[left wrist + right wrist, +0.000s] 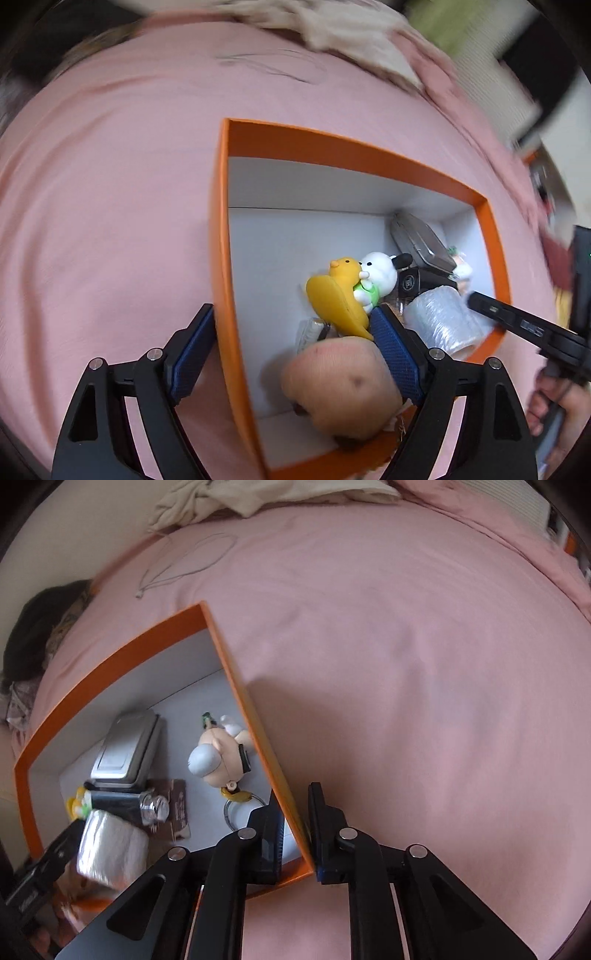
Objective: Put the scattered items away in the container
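Note:
An orange box with a white inside lies on a pink bedsheet. My left gripper is open and straddles the box's left wall, one finger outside and one inside. A brown potato-like item rests in the box against the inner finger. Deeper in lie a yellow bird and white bear toy, a metal tin, a film-wrapped roll, a black bottle and a grey-haired figure. My right gripper is shut on the box's right wall.
A thin cable lies looped on the sheet beyond the box. Beige cloth is bunched at the far edge, and dark fabric sits at the left. A hand holds the right gripper's handle. Bare sheet spreads right of the box.

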Tool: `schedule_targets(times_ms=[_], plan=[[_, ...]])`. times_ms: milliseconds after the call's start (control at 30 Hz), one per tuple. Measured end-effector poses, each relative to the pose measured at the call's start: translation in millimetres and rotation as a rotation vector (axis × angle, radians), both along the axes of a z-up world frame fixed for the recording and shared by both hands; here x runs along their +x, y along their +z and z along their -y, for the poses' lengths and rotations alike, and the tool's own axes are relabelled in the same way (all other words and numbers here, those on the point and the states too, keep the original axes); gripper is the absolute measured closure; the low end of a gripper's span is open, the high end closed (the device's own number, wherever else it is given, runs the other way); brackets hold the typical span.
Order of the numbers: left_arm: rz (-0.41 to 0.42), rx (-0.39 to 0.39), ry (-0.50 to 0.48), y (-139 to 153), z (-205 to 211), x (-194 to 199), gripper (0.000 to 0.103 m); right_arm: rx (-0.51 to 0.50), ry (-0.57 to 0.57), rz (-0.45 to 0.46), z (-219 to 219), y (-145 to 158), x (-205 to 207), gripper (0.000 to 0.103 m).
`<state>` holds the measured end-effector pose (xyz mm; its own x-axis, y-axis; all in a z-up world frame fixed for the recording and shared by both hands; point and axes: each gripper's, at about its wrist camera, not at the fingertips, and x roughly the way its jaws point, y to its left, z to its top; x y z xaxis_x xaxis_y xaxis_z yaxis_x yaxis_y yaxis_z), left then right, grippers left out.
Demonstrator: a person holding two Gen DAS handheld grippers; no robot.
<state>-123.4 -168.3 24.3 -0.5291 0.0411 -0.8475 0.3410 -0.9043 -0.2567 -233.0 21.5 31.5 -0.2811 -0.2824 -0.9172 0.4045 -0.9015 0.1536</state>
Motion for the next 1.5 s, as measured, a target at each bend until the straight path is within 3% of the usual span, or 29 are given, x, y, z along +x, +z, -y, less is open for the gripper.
schedule_targets(times_ms=[167, 300, 467, 667, 733, 800, 833, 867, 900, 933, 967, 1067, 1200, 1267, 1333, 1367, 1500], plan=[[-0.019, 0.013, -0.343, 0, -100, -64, 0.022, 0.053, -0.193, -0.082, -122, 14, 56, 0.096], [-0.037, -0.109, -0.530, 4, -183, -100, 0.021, 0.001, -0.380, -0.107, -200, 15, 76, 0.093], [-0.062, -0.111, -0.519, 6, -213, -130, 0.021, -0.017, -0.494, -0.132, -250, 15, 61, 0.093], [-0.119, -0.162, -0.523, 6, -217, -126, 0.021, -0.016, -0.480, -0.181, -256, 11, 38, 0.093], [-0.165, -0.206, -0.526, 13, -217, -122, 0.021, -0.048, -0.486, -0.203, -264, 9, 40, 0.092], [-0.284, -0.260, -0.484, 34, -210, -105, 0.021, -0.095, -0.531, -0.238, -275, 9, 47, 0.090], [-0.346, -0.288, -0.446, 47, -204, -92, 0.021, -0.102, -0.569, -0.277, -279, 13, 55, 0.081], [-0.406, -0.316, -0.404, 61, -196, -77, 0.021, -0.096, -0.617, -0.340, -281, 21, 65, 0.063], [-0.432, -0.321, -0.381, 70, -189, -64, 0.021, -0.097, -0.664, -0.417, -283, 31, 78, 0.049], [-0.440, -0.314, -0.369, 78, -182, -51, 0.021, -0.105, -0.708, -0.500, -284, 43, 95, 0.026], [-0.449, -0.308, -0.357, 85, -175, -38, 0.021, -0.118, -0.740, -0.578, -284, 55, 115, 0.016], [-0.409, -0.297, -0.380, 72, -177, -1, 0.021, -0.132, -0.701, -0.657, -265, 71, 163, 0.014], [-0.346, -0.283, -0.420, 49, -182, 48, 0.021, -0.049, -0.583, -0.632, -218, 57, 214, 0.014], [-0.311, -0.293, -0.439, 31, -186, 68, 0.021, 0.015, -0.569, -0.600, -200, 43, 230, 0.014], [-0.267, -0.335, -0.460, -1, -193, 80, 0.021, 0.007, -0.573, -0.561, -194, 28, 240, 0.014], [-0.199, -0.358, -0.467, -19, -199, 78, 0.021, -0.005, -0.583, -0.535, -193, 19, 243, 0.014], [-0.159, -0.407, -0.459, -26, -207, 72, 0.015, 0.035, -0.613, -0.376, -210, -29, 227, 0.014]])
